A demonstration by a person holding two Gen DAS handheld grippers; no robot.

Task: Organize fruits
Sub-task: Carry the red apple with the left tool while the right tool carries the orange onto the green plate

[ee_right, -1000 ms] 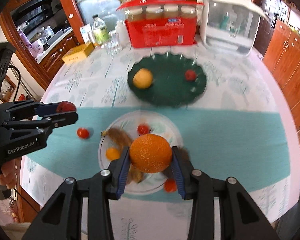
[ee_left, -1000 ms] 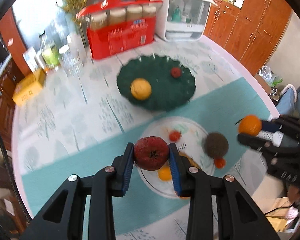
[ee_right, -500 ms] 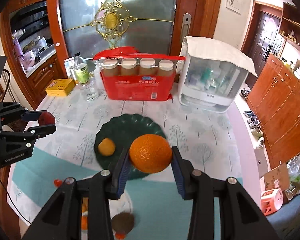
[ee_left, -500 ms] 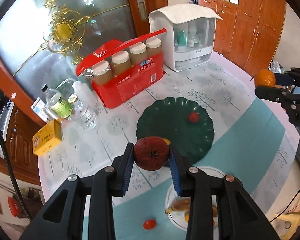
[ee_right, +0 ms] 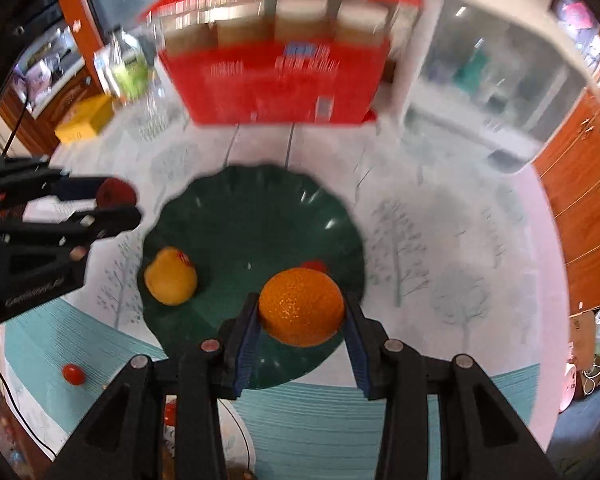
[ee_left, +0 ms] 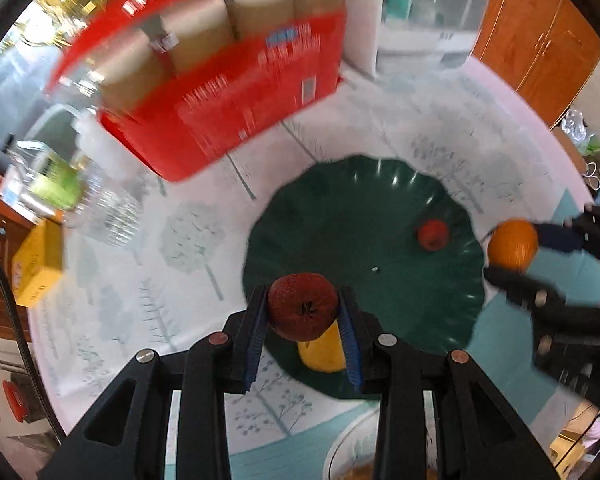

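My left gripper [ee_left: 303, 312] pinches a dark red fruit [ee_left: 302, 306] and my right gripper [ee_right: 301, 312] an orange [ee_right: 301, 306], both over the green plate [ee_right: 260, 216]. A yellow fruit [ee_right: 171, 281] and small red one [ee_left: 432, 233] already lie there; a tomato [ee_right: 73, 374] waits near the table's left edge.

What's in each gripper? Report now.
Left gripper: closed on the dark red fruit.
Right gripper: closed on the orange.

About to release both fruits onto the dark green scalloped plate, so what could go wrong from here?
1. The round orange in the right gripper hangs over the small red fruit on the dark green scalloped plate; dropped there, it may knock it or roll.
2. The dark red fruit in the left gripper sits above the yellow-orange fruit near the plate's edge and could bounce off onto the tablecloth.
3. Both grippers converge on one plate and may collide.
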